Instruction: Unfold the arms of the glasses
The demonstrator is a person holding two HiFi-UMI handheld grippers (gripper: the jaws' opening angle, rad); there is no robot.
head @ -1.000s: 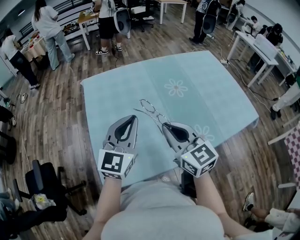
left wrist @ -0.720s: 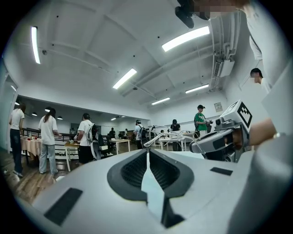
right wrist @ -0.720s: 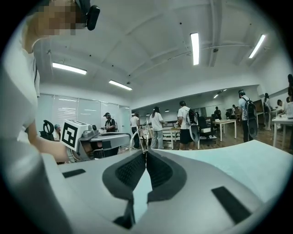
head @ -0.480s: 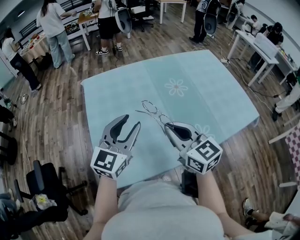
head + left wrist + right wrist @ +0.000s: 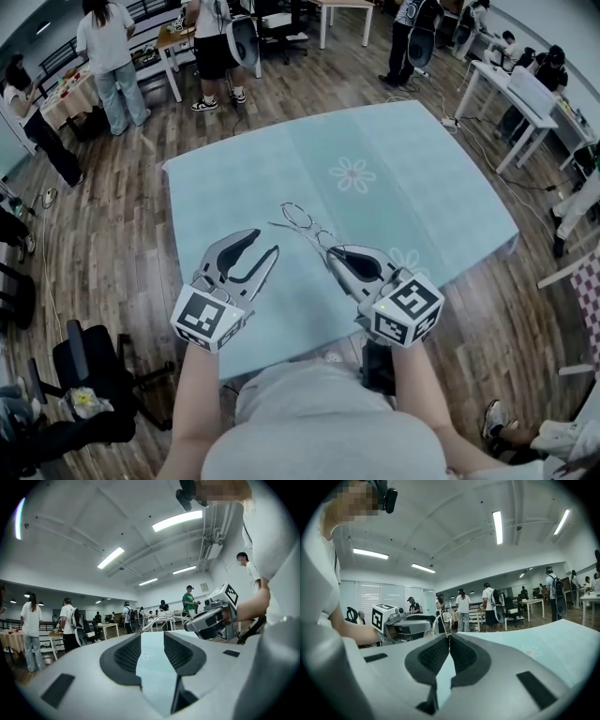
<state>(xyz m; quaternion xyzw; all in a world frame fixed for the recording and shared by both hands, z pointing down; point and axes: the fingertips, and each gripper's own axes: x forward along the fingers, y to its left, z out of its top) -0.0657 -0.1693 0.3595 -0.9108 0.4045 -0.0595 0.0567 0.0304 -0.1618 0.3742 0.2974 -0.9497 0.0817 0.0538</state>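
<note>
The thin wire-framed glasses [image 5: 304, 221] hover over the pale blue tablecloth [image 5: 394, 169], one end pinched in my right gripper [image 5: 329, 251], which is shut on them. In the right gripper view the wire frame [image 5: 443, 618] rises from the closed tips of the right gripper [image 5: 448, 637]. My left gripper [image 5: 266, 242] hangs to the left of the glasses, apart from them. Its jaws have just been opening and nothing is between them. The left gripper view shows only cloth in the gap of the left gripper [image 5: 152, 637], with the glasses [image 5: 159, 619] and the right gripper [image 5: 212, 619] ahead to the right.
The cloth has flower prints [image 5: 352, 174]. A black office chair [image 5: 89, 370] stands at the table's left on the wood floor. Several people [image 5: 108, 56] and white desks [image 5: 520, 98] ring the room beyond the table.
The left gripper, shut a second ago, now stands open and has shifted slightly left. The right gripper and the glasses have stayed in place.
</note>
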